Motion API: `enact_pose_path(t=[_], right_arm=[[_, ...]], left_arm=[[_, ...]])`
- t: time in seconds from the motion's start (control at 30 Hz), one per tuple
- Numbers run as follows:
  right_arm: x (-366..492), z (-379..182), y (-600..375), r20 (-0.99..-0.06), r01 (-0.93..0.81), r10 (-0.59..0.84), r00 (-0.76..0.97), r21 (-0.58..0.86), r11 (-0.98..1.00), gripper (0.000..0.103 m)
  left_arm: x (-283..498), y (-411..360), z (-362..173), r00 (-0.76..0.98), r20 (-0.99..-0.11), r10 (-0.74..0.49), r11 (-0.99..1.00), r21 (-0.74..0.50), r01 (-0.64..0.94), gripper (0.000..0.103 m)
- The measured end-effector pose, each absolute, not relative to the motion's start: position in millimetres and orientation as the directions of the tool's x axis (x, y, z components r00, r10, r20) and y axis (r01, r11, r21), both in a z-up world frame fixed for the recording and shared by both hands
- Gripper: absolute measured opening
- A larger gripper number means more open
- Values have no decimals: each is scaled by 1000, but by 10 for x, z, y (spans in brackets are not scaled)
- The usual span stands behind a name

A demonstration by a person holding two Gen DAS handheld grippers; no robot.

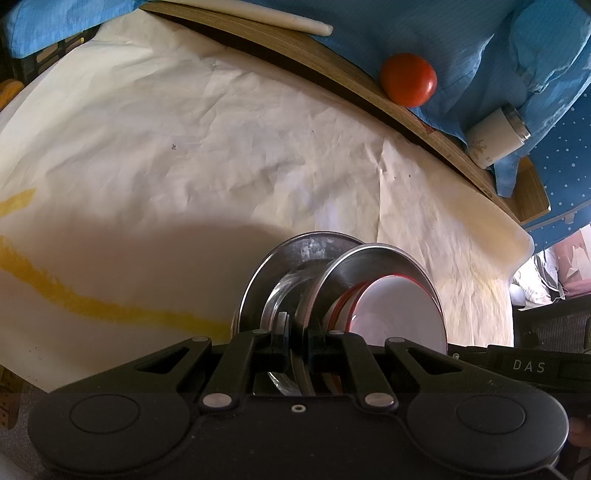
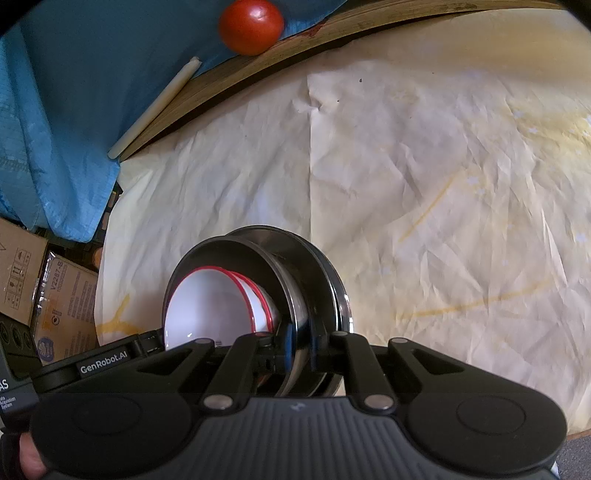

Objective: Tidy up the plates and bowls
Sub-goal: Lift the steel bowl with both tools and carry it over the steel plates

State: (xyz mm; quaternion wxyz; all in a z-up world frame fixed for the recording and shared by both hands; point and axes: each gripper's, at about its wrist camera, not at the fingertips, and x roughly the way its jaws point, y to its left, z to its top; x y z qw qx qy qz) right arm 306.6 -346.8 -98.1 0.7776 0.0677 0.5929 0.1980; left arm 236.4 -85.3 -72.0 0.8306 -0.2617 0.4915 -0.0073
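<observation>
A nested stack of dishes hangs between my two grippers above the paper-covered table [image 1: 184, 147]. The outer pieces are steel bowls or plates [image 1: 343, 258] [image 2: 306, 266]. Inside them sit white bowls with red rims [image 1: 399, 310] [image 2: 210, 306]. My left gripper [image 1: 298, 339] is shut on the steel rim of the stack. My right gripper [image 2: 299, 347] is shut on the steel rim from the opposite side. Each view shows the other gripper's black body beside the stack.
A red tomato [image 1: 408, 79] [image 2: 251, 26] lies at the table's far wooden edge [image 1: 332, 62] on blue cloth. A white stick [image 1: 280, 18] [image 2: 155, 107] and a white bottle [image 1: 495, 136] lie there too. Cardboard boxes [image 2: 44, 288] stand beside the table.
</observation>
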Motion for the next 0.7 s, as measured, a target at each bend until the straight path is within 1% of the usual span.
enact_pose_path(t=[0.7], right_arm=[[3110,-1022,-3432,-901,-230,384,201,338,913,12]], left_arm=[[2407,-855,-767,503,-823,-262,858,-438,-269,8]])
